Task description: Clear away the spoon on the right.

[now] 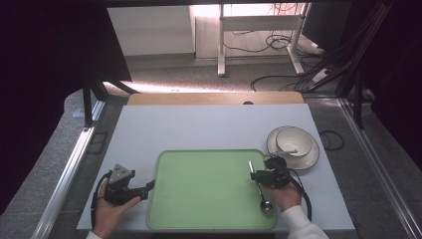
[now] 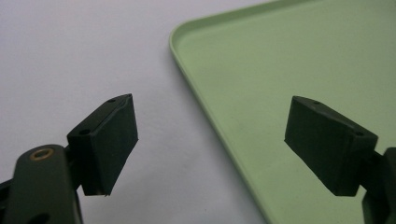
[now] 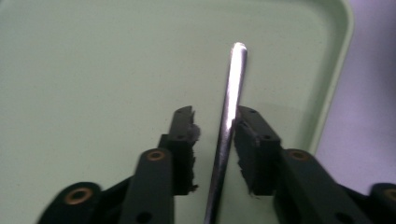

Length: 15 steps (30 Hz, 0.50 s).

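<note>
A metal spoon (image 1: pixel 261 188) is lying on the right side of the green tray (image 1: pixel 199 189), its bowl toward the near edge and its handle pointing toward the far side. The right gripper (image 1: pixel 257 175) is sitting over the handle, held by the person's right hand (image 1: pixel 286 195) at the tray's near right corner. In the right gripper view, the spoon handle (image 3: pixel 229 126) is running up between the two black jaws; the jaws are standing a little apart, with a clear gap on the left of the handle, while the right pad is lying just beside it, so the claw is loosened and not clamping the spoon. The left gripper (image 1: pixel 148 187) is resting in the left hand (image 1: pixel 110 209) at the tray's left rim, with its tips reaching the rim. In the left gripper view, its jaws are spread wide with nothing between them, one over the white table (image 2: pixel 70 56) and the other over the tray (image 2: pixel 280 60). To the far right of the tray, a white bowl (image 1: pixel 293 140) is sitting on a saucer (image 1: pixel 311 158) on the table.
</note>
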Motion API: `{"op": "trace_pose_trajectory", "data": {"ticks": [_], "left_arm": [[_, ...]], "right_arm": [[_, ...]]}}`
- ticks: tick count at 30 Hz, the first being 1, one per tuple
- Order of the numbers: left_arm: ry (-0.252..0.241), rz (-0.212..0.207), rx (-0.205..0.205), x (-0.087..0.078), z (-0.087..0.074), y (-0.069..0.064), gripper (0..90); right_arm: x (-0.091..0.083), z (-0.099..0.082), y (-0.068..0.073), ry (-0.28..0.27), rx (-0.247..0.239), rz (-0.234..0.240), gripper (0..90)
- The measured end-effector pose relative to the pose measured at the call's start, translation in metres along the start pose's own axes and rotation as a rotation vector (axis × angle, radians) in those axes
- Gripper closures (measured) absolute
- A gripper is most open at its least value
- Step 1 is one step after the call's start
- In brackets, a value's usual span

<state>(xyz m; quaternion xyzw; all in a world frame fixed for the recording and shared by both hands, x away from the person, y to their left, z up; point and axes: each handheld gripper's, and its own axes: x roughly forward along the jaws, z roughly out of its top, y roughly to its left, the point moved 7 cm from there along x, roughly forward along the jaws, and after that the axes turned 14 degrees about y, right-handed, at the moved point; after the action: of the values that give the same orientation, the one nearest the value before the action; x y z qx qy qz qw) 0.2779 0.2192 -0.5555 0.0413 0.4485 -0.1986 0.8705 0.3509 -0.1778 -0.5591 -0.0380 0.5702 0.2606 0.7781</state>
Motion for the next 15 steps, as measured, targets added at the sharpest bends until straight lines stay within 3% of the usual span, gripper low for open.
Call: {"op": "trace_pose_trajectory", "data": {"ticks": [5,10,15], "left_arm": [[-0.004,0.001,-0.002,-0.001,0.0,0.001,17.0],[-0.008,0.002,-0.004,-0.002,0.0,0.002,17.0],[-0.01,0.0,-0.004,-0.002,0.001,0.001,17.0]], "right_arm": [[-0.009,0.004,0.005,-0.051,-0.038,-0.05,48.9],[-0.02,0.007,0.007,-0.121,-0.069,-0.039,43.7],[-0.031,0.008,0.01,-0.183,-0.132,-0.013,38.9]]}}
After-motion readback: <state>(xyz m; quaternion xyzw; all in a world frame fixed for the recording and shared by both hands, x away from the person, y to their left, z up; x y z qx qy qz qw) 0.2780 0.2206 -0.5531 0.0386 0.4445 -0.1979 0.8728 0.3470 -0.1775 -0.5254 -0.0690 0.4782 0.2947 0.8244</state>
